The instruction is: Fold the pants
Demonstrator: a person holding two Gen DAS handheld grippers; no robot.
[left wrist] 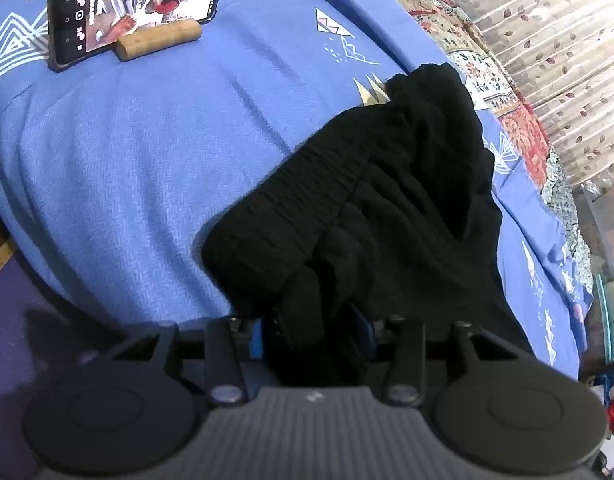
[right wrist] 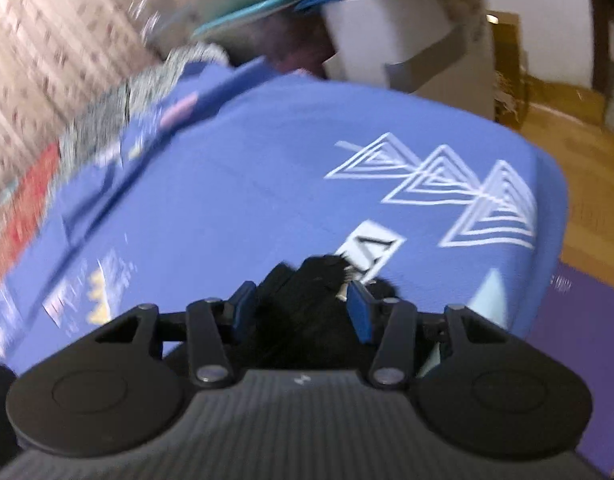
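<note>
**Loose hold on both ends could undo the fold**

The blue bedspread (left wrist: 127,168) carries the black pants (left wrist: 387,184), bunched toward its far right side in the left wrist view. A propped phone (left wrist: 135,4) stands well apart from them.

1. Left gripper (left wrist: 313,336): jaws parted, dark cloth between them, apparently not clamped. The bundle may slump or spread.
2. Right gripper (right wrist: 303,312): jaws apart around another black fold; the blurred view hides any contact. Cloth may snag on a pad and drag.
</note>
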